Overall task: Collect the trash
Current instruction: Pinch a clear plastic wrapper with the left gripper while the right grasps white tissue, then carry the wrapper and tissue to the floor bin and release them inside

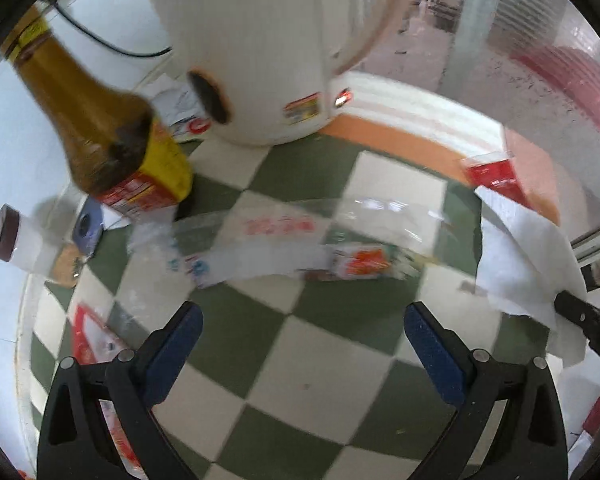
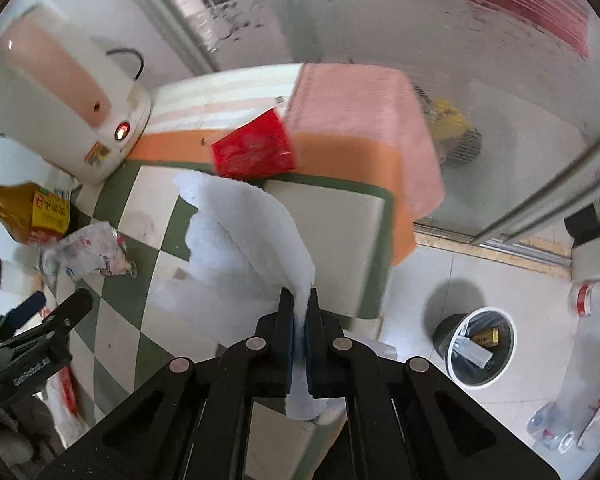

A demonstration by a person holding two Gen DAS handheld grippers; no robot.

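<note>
While the right tool (image 2: 299, 300) pinches the paper towel (image 2: 240, 232), carry it to the bin (image 2: 482, 350); left tool (image 1: 300, 320) gapes, empty.

We look from the left hand-held gripper (image 1: 302, 328) low over the checked bench (image 1: 312, 376), facing the white cooker (image 1: 252, 40) at close range. From the right hand-held gripper (image 2: 299, 312) we look from higher, down across the bench corner (image 2: 332, 232) to the floor (image 2: 452, 264). Both views share the cooker (image 2: 60, 96), brown bottle (image 1: 88, 120) (image 2: 24, 208), white tissue (image 1: 528, 264) (image 2: 244, 236) and red packet (image 1: 496, 176) (image 2: 256, 148).
</note>
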